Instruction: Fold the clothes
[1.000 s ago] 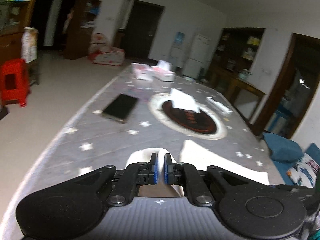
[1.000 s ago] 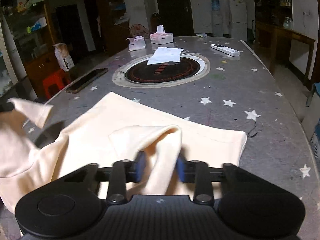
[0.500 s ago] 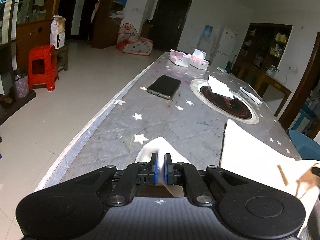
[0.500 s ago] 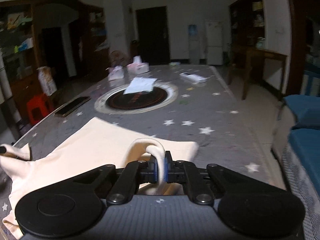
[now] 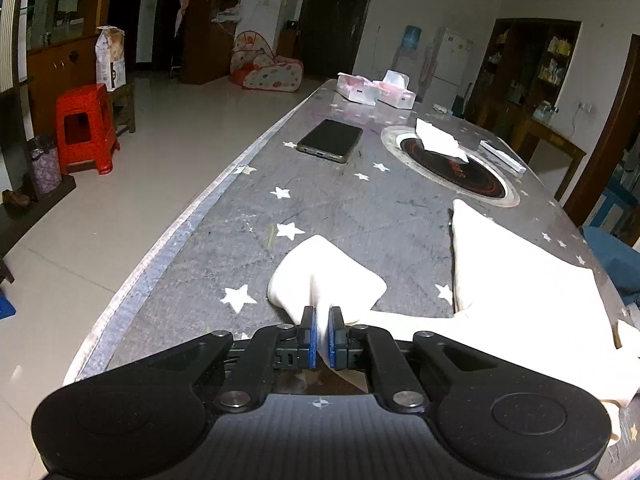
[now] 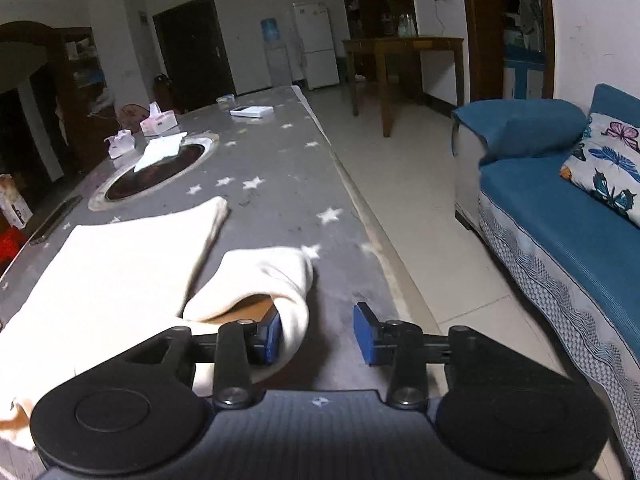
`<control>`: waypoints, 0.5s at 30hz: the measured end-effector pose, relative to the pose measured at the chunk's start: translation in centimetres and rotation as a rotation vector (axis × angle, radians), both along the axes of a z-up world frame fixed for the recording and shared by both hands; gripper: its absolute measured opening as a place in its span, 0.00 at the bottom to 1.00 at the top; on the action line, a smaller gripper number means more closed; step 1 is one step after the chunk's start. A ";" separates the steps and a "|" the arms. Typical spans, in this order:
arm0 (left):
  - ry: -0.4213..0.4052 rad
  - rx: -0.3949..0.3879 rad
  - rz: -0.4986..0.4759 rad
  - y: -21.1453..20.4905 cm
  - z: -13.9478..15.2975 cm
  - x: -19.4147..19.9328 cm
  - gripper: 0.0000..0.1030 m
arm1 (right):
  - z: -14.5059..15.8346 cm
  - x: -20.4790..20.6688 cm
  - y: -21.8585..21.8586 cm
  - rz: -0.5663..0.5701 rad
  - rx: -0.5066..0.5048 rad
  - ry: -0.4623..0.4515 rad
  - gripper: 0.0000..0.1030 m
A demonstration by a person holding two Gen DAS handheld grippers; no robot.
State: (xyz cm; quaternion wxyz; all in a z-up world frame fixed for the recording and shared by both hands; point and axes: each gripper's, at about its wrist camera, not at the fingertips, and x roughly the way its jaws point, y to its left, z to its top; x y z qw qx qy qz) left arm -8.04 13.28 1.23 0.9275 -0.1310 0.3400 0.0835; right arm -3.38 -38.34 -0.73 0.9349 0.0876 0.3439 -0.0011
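A cream shirt [image 5: 520, 280] [image 6: 120, 272] lies spread on the grey star-patterned table [image 5: 340, 216]. Its left sleeve [image 5: 324, 276] is stretched out flat to the left, and my left gripper [image 5: 320, 336] is shut on that sleeve's near edge. In the right wrist view the right sleeve [image 6: 268, 280] lies loosely curled beside the shirt's body. My right gripper [image 6: 318, 338] is open, its left fingertip [image 6: 272, 338] against the sleeve's fold and its right fingertip [image 6: 366, 338] over bare table.
A black phone [image 5: 330, 140], an inset hotplate [image 5: 452, 164] with a white cloth on it, tissue packs [image 5: 376, 88] and a remote [image 5: 502, 156] lie farther up the table. A red stool [image 5: 86, 128] stands left, and a blue sofa [image 6: 560, 208] sits right of the table edge [image 6: 360, 208].
Both grippers drew the sleeves outward from the shirt's body. The right gripper, shut on its sleeve half a second ago, has opened and let it drop. The left stays shut on its sleeve.
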 end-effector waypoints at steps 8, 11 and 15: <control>-0.048 0.047 -0.069 -1.7 2.0 -0.3 0.09 | 1.8 -1.1 -1.1 -0.028 0.042 -0.073 0.48; -0.088 0.048 -0.174 -3.7 2.7 -0.8 0.09 | 2.4 -1.4 -0.4 0.016 0.038 -0.097 0.48; -0.118 0.014 -0.362 -7.1 3.1 -0.9 0.09 | 3.0 -1.5 1.4 0.093 0.040 -0.114 0.48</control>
